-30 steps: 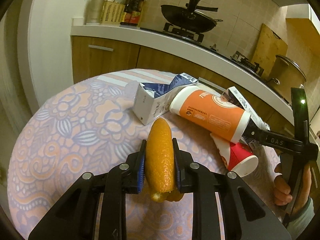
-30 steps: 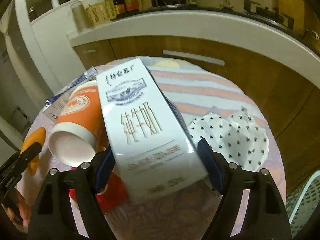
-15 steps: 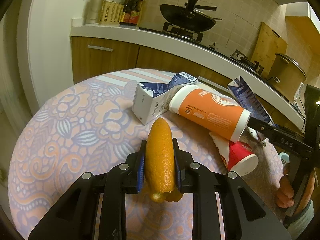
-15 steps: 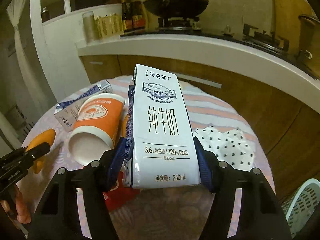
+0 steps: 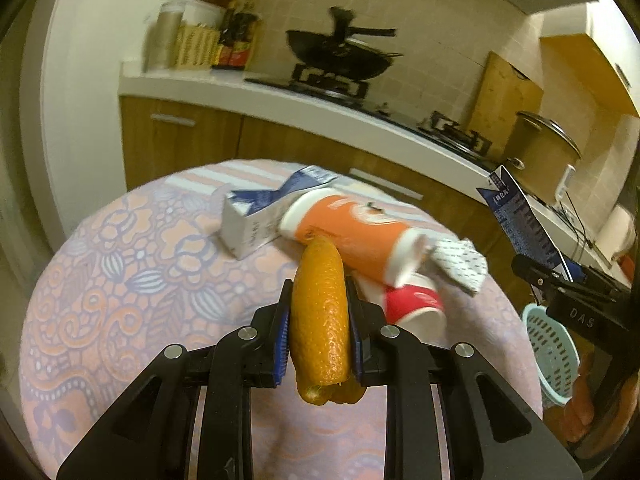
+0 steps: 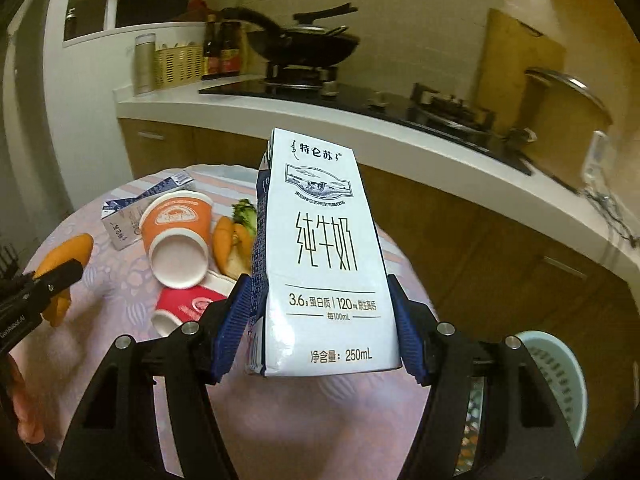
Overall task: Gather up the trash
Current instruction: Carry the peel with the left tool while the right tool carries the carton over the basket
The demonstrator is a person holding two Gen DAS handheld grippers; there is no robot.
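Orange peel stays clamped in the left tool, now lifted above the tabletop. Cups lie mid-table; only the right view shows vegetable scraps behind them. Rightward, the right tool clamps the milk carton, raised higher, beside a partly hidden basket.

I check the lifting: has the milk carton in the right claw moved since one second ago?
Yes. The milk carton has risen and tipped upright, away from the table.
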